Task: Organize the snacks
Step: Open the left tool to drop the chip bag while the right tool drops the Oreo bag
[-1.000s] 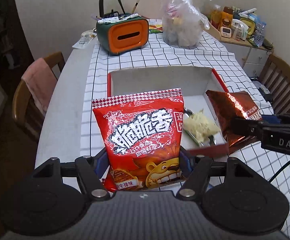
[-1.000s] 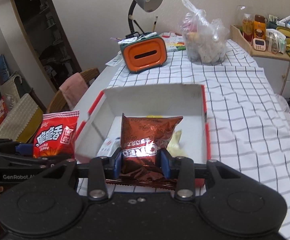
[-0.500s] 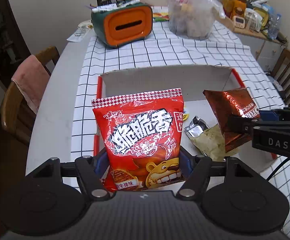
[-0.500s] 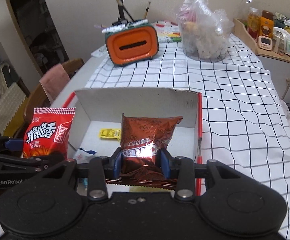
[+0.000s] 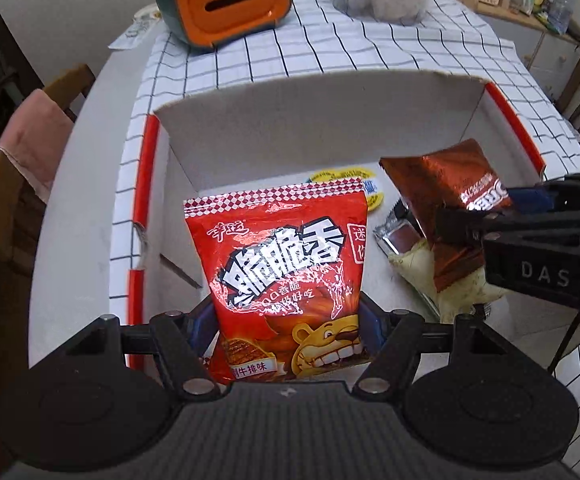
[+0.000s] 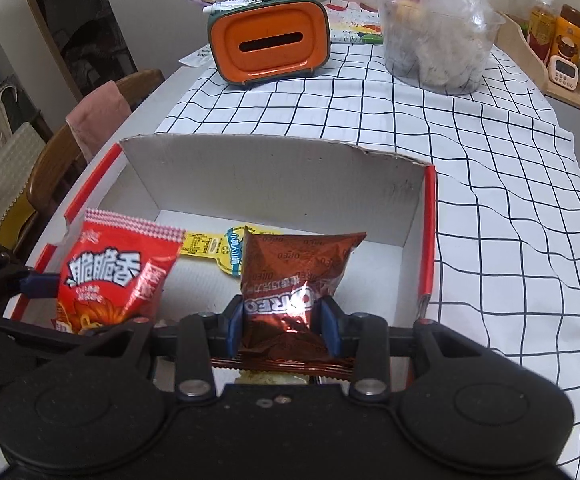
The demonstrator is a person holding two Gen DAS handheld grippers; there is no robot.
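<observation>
My left gripper [image 5: 288, 330] is shut on a red snack bag [image 5: 286, 276] with a cartoon bear, held upright over the left part of an open white cardboard box with red rims [image 5: 322, 120]. My right gripper [image 6: 284, 320] is shut on a brown Oreo bag [image 6: 290, 276], held over the box's right part. The Oreo bag [image 5: 450, 196] and the right gripper [image 5: 466, 226] also show in the left wrist view; the red bag [image 6: 110, 276] shows in the right wrist view. Inside the box lie a yellow-blue packet [image 6: 214, 246], a silver-wrapped snack [image 5: 398, 236] and a pale packet [image 5: 422, 268].
The box [image 6: 274, 168] sits on a checked tablecloth [image 6: 490, 216]. Behind it stand an orange tissue holder [image 6: 270, 46] and a clear plastic bag of items [image 6: 438, 32]. A wooden chair with a pink cloth [image 5: 30, 144] is at the left; a cluttered side shelf [image 6: 562, 52] is at the right.
Both grippers have moved forward and down over the box with their bags still held. The box interior and its loose packets now fill more of both views.
</observation>
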